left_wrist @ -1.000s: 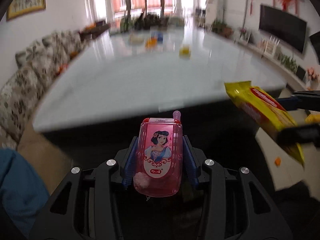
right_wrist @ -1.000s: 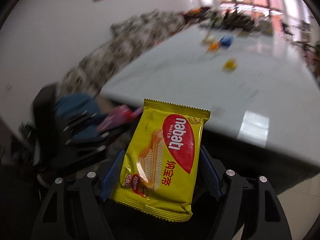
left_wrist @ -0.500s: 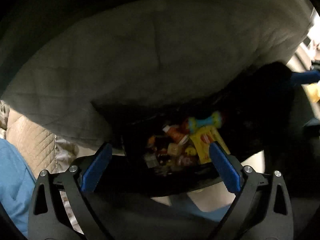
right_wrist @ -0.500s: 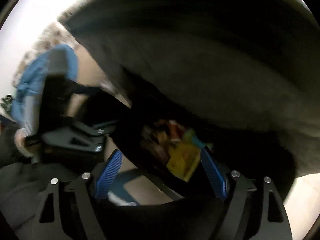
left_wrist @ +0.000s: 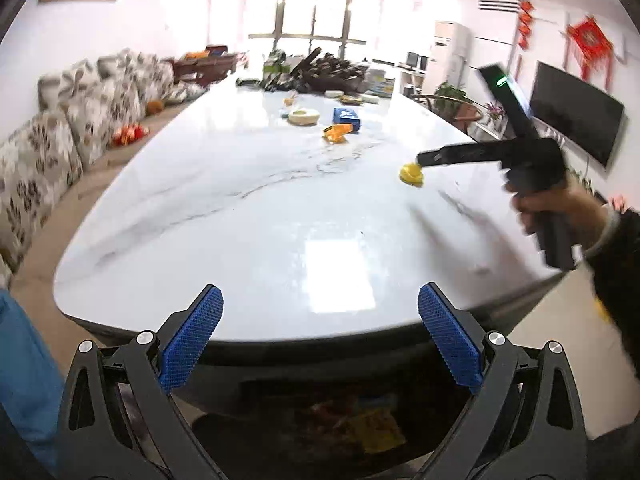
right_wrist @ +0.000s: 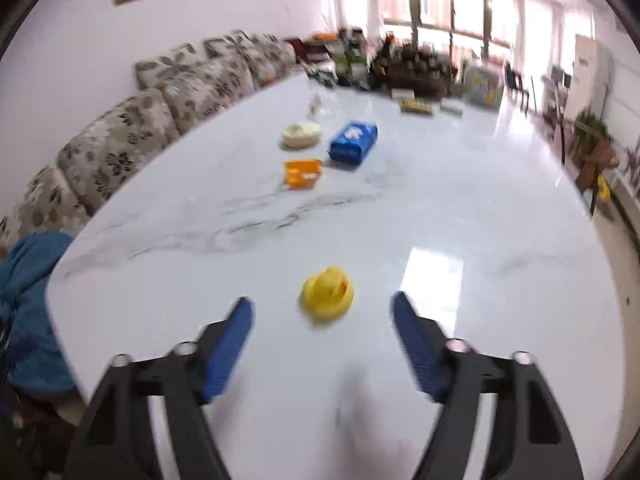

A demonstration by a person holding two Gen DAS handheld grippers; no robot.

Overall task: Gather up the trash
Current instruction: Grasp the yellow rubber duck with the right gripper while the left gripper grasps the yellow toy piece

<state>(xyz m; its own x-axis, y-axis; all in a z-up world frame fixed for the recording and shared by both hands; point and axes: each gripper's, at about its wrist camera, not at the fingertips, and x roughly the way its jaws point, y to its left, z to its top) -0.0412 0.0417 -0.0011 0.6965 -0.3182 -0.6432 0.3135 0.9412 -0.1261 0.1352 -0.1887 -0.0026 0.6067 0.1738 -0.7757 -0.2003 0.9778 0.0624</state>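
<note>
A yellow rubber duck (right_wrist: 328, 293) sits on the white marble table (right_wrist: 440, 200), just ahead of my right gripper (right_wrist: 322, 312), which is open and empty above the table. The duck also shows in the left wrist view (left_wrist: 412, 174), at the tip of the right gripper's finger. Farther back lie an orange packet (right_wrist: 303, 173), a blue packet (right_wrist: 354, 142) and a cream round object (right_wrist: 301, 135). My left gripper (left_wrist: 318, 314) is open and empty at the table's near edge, above a dark bin (left_wrist: 352, 432) holding wrappers.
A floral sofa (left_wrist: 60, 136) runs along the left side of the table. Clutter (left_wrist: 320, 72) is piled at the table's far end. A television (left_wrist: 576, 120) hangs on the right wall. Blue cloth (right_wrist: 28, 300) lies at the near left.
Both grippers held items a second ago, a pink toy phone and a yellow wafer packet. They dropped them into the bin, then rose. Now both are open over the table.
</note>
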